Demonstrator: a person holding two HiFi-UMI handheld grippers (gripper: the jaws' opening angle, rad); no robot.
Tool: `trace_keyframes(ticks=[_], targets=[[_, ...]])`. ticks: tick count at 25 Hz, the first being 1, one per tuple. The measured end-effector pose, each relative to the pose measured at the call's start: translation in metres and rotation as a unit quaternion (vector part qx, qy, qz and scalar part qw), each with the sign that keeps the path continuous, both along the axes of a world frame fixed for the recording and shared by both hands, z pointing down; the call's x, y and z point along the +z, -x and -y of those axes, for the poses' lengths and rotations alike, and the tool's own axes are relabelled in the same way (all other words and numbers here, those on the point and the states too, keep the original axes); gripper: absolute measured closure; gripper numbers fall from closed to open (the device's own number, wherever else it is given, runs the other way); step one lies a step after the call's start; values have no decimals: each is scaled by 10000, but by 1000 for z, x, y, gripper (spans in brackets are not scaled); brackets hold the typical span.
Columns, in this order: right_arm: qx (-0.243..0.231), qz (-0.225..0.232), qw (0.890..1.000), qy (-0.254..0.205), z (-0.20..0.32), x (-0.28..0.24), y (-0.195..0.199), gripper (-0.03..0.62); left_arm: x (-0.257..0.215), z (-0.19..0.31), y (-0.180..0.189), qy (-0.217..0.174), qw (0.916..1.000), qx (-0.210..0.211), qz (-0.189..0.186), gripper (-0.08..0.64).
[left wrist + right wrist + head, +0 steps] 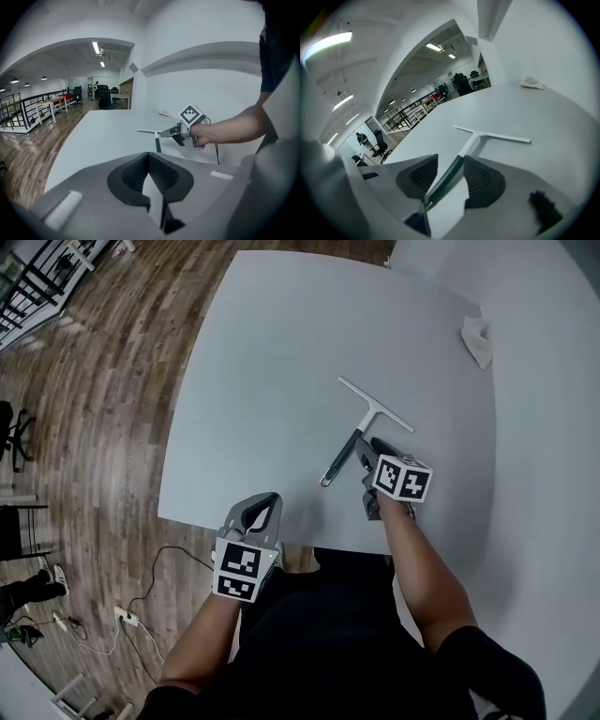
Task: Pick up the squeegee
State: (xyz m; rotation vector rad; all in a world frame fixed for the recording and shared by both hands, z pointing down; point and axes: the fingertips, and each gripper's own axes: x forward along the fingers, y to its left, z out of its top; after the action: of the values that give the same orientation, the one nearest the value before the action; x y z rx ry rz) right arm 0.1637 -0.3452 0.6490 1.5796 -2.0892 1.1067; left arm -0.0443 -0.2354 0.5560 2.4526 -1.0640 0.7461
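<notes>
A pale grey table [281, 352] fills the middle of the head view, bare over most of its top. Brown wood floor [103, 381] spreads from 7 to 11 o'clock of it, and a white wall [553, 427] runs beside its 3 o'clock edge. A crumpled white cloth [478, 338] lies near the table's 1 o'clock corner. A dark railing [37, 277] stands out at 10 o'clock, with a thin cable [159, 563] trailing on the floor at 8 o'clock. In the gripper views the room opens into a long hall with ceiling lights, desks and office chairs.

The squeegee [361, 423] lies flat on the table, toward 3 o'clock of its middle. Its white blade is at the 12 o'clock end and its dark handle [447, 176] points to 7 o'clock. There is bare table all round it, widest toward 9 and 12 o'clock.

The right gripper [367, 448] is low at the handle with its jaws parted, one on each side. The handle runs between the pads [483, 180], close against the right-hand one, with a gap at the other. The squeegee rests on the table, not lifted.

The left gripper [265, 505] hovers at the table's near edge, at 6 o'clock. Its jaws are closed together with nothing between them [149, 157], and it is well apart from the squeegee
</notes>
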Motion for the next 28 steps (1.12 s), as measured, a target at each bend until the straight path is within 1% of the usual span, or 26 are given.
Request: trace_keyframes(ticks=[4, 8, 10, 14, 16, 18, 20, 22, 23, 25, 28], targets=[[340, 139, 9988, 330, 18, 21, 0, 397, 4, -4, 4, 51, 9999, -108, 13, 554], [488, 90, 9964, 684, 28, 36, 0, 382, 7, -10, 10, 150, 9996, -242, 61, 554], [576, 129, 9954, 750, 32, 42, 1, 380, 8, -12, 14, 173, 9994, -301, 96, 554], [762, 346, 9934, 790, 36, 53, 0, 380, 9, -19, 24, 189, 9988, -451, 94, 554], [825, 369, 9925, 827, 38, 57, -1, 380, 9, -21, 30, 201, 9984, -526, 102, 554], [815, 197, 9929, 844, 40, 60, -3, 382, 10, -22, 35, 226, 9979, -593, 114, 552], [629, -253, 9944, 816, 40, 62, 1, 382, 11, -24, 41, 240, 9976, -643, 112, 554], [390, -765, 9931, 794, 40, 63, 6, 382, 11, -26, 45, 242, 9974, -672, 101, 552], [328, -916, 9921, 797, 39, 64, 7, 382, 11, -27, 46, 239, 9974, -676, 92, 554], [295, -999, 9911, 825, 39, 65, 8, 382, 10, -30, 49, 216, 9975, -664, 70, 554], [279, -916, 9916, 869, 37, 64, 10, 383, 6, -33, 57, 163, 9977, -656, 48, 554]])
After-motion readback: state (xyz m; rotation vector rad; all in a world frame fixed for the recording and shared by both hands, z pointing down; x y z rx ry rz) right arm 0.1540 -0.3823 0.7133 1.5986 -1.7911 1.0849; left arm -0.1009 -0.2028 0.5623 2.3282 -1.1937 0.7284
